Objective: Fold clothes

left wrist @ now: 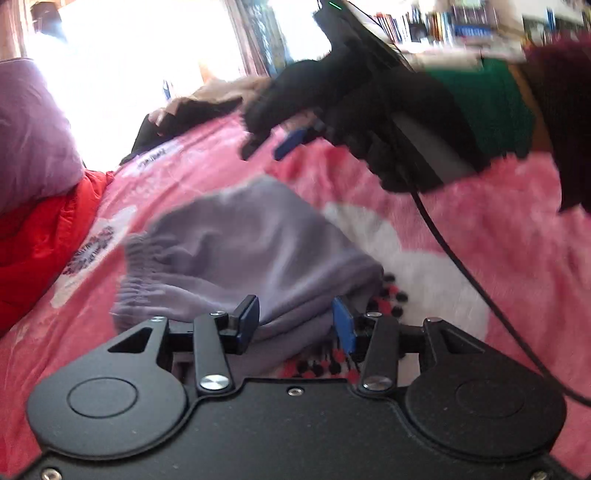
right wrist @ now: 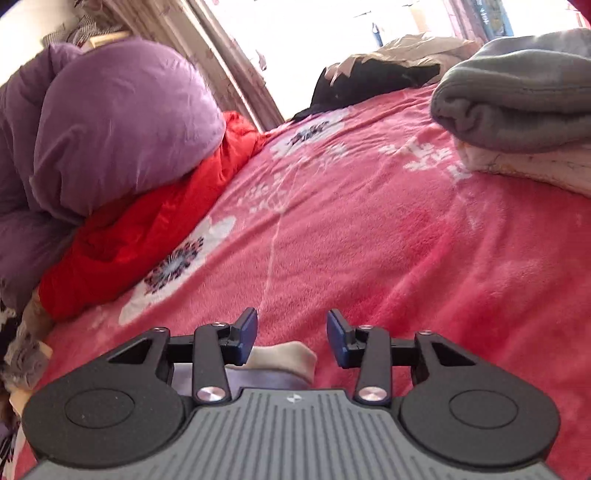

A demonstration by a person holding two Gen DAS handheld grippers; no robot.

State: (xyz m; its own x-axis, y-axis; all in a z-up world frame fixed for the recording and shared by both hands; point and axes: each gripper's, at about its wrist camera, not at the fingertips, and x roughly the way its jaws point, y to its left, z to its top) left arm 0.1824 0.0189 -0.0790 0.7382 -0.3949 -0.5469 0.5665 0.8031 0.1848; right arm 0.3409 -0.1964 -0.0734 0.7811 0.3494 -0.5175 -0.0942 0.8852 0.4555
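A lived-in home bedroom. Pink flowered fleece blanket (right wrist: 369,229) spread over a bed, purple quilt (right wrist: 122,122) bunched beside a bright window (right wrist: 332,33). Crowded bookshelf (left wrist: 443,26) behind.

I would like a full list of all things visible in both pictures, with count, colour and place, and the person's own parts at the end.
blanket: one, pink with white flowers, covers the bed.
lilac garment: one, bunched on the blanket before the left tongs.
grey folded cloth: one, far right, on a cream cloth.
purple quilt: one, left side.
red cloth: one, under the quilt.
dark clothes: a pile, far end.
left tongs: black, blue pads, open.
right tongs: same, open.
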